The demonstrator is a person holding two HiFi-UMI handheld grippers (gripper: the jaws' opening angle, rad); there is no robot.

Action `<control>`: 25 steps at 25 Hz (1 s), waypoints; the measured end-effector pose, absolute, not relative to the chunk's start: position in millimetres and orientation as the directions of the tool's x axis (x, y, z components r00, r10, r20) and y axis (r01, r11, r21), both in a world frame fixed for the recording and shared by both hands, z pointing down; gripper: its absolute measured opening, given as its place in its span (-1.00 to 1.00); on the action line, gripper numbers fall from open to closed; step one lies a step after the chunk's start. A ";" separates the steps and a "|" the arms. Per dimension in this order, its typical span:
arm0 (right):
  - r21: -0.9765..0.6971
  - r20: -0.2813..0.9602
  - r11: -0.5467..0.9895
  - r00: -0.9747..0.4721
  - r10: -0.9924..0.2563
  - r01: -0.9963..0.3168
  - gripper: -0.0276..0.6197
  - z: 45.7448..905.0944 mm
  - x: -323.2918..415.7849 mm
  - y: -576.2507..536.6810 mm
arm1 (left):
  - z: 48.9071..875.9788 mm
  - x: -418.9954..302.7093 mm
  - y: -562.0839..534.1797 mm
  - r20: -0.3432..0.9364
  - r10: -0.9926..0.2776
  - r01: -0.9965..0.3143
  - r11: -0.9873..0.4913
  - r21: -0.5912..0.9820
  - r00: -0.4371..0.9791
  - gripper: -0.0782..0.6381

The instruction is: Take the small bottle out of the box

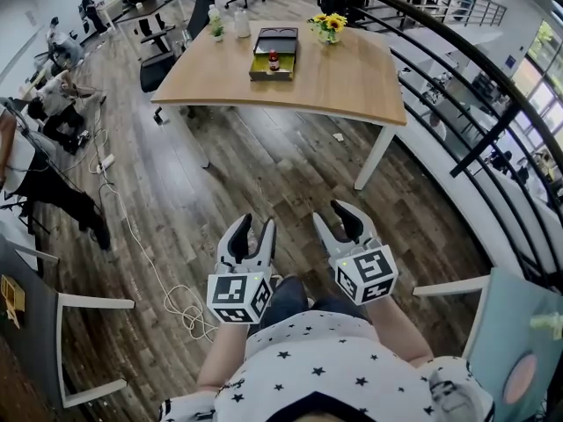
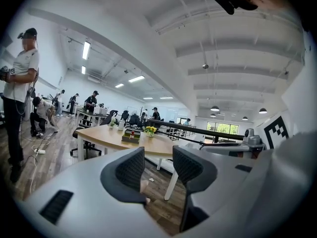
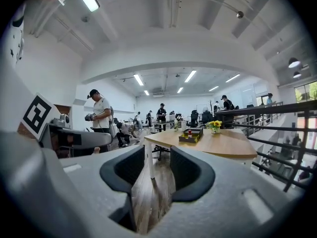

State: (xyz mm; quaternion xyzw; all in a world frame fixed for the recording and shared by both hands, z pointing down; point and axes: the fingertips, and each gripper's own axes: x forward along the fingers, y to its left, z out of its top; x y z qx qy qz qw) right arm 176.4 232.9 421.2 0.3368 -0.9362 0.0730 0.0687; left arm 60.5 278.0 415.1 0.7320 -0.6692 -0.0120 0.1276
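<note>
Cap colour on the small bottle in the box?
Red cap; small bottle stands in the dark rectangular box. Head view shows it best.

Dark wood-plank floor (image 1: 264,174) underfoot, a white cable (image 1: 183,310) coiled across it. Ahead, a light wooden table (image 1: 352,82) on white legs, with an office chair (image 1: 163,67) at its left. A black railing (image 1: 440,33) curves along the right, windows (image 1: 545,69) beyond. White walls (image 2: 106,86), beamed ceiling (image 2: 237,48), strip lights (image 3: 138,79) on.

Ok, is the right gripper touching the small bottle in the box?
Apart. Head view: the right gripper hangs over the floor, well short of the table bearing the small bottle.
</note>
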 end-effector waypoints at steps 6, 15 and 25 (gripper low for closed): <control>-0.098 0.184 0.769 -0.771 -0.610 -0.632 -0.33 425.1 170.3 222.0 | 418.7 53.8 270.8 0.157 -0.983 -0.975 -0.058 0.215 0.093 -0.28; -0.104 0.182 0.771 -0.774 -0.607 -0.629 -0.23 430.7 146.4 173.0 | 421.7 32.0 224.1 0.146 -0.986 -0.975 -0.049 0.219 0.082 -0.23; -0.095 0.193 0.765 -0.766 -0.613 -0.637 -0.20 432.0 103.6 85.2 | 428.0 -9.1 134.7 0.162 -0.982 -0.972 -0.062 0.227 0.100 -0.17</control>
